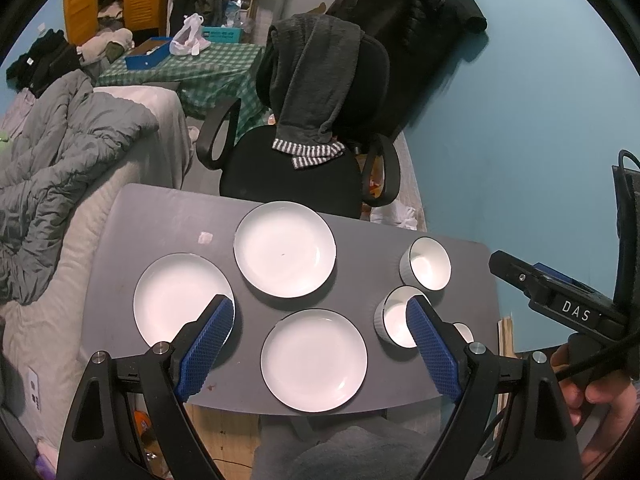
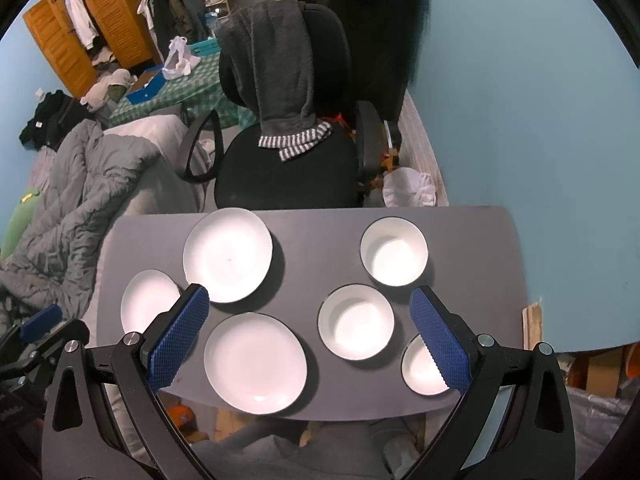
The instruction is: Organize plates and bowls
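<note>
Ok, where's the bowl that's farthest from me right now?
In the right wrist view the farthest bowl sits at the table's far right, beyond the middle bowl, across from the far plate.

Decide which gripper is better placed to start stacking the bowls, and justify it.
Right. The three bowls sit on the table's right side, under the open right gripper. The open left gripper faces the plates.

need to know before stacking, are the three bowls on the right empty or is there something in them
Empty, as far as shown: the far bowl and middle bowl show bare white insides. The near bowl is partly hidden by a finger.
</note>
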